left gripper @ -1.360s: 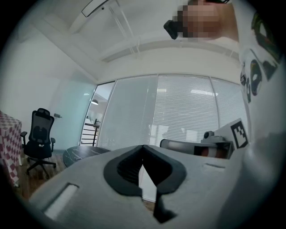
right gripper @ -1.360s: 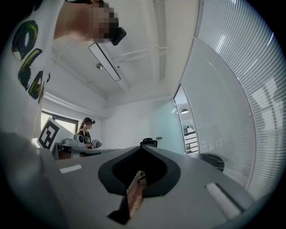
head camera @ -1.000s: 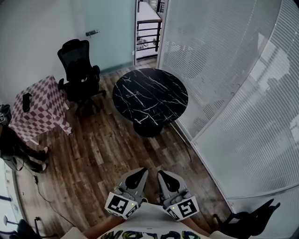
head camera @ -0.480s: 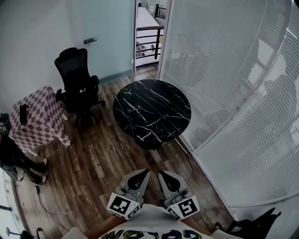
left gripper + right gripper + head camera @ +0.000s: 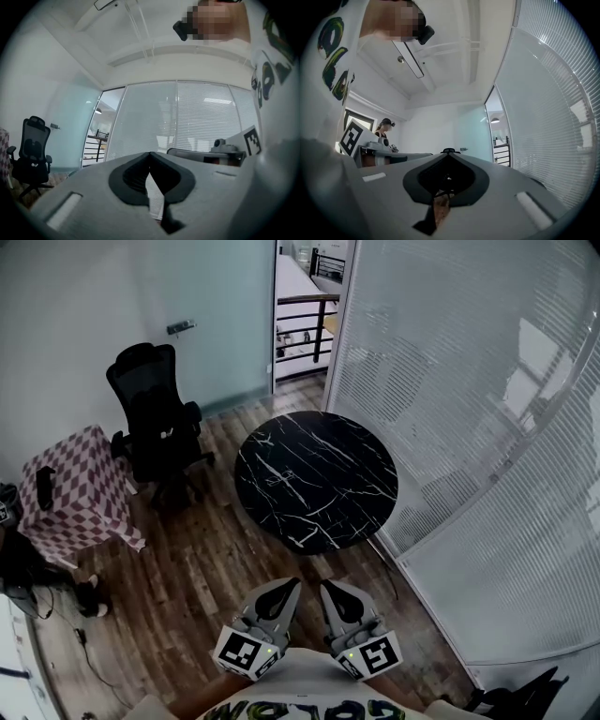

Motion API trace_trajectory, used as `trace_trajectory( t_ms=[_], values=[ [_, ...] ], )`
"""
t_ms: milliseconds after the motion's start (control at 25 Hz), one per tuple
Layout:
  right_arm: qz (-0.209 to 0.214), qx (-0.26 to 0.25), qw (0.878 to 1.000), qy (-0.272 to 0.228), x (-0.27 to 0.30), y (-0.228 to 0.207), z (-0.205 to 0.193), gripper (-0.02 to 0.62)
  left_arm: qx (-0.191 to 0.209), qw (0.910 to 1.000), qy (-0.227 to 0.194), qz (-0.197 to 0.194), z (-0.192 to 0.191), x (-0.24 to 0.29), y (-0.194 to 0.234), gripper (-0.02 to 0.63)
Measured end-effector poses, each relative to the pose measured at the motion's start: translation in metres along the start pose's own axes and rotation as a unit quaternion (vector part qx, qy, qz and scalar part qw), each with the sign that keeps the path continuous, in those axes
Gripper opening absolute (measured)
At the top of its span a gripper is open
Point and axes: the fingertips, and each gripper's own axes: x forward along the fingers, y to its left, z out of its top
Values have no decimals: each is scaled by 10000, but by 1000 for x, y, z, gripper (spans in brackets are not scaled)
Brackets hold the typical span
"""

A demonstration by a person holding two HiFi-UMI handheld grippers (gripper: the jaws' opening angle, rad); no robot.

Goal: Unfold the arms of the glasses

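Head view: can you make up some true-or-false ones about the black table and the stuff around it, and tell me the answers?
1. The round black table has white veins across its top. True.
2. The office chair is red. False: it is black.
3. The left gripper and the right gripper both have their fingers shut, with nothing held. True.
4. The checkered cloth is to the right of the table. False: it is to the left of it.
5. The table stands on carpet. False: it stands on a wooden floor.

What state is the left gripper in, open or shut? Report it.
Shut: on the left gripper the jaws meet at the tips, nothing between them.
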Motion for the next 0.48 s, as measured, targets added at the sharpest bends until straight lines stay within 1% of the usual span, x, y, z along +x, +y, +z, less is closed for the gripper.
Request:
trace_trajectory(
  t_ms=[200, 480],
  values=[
    [-59, 55, 9999, 112, 29, -2, -13, 2, -49, 10000, 64, 6, -3, 4, 33, 2],
    [-66, 212, 9992, 327, 49, -4, -34, 2, -215, 9995, 204, 118, -18, 5, 58, 2]
  ],
)
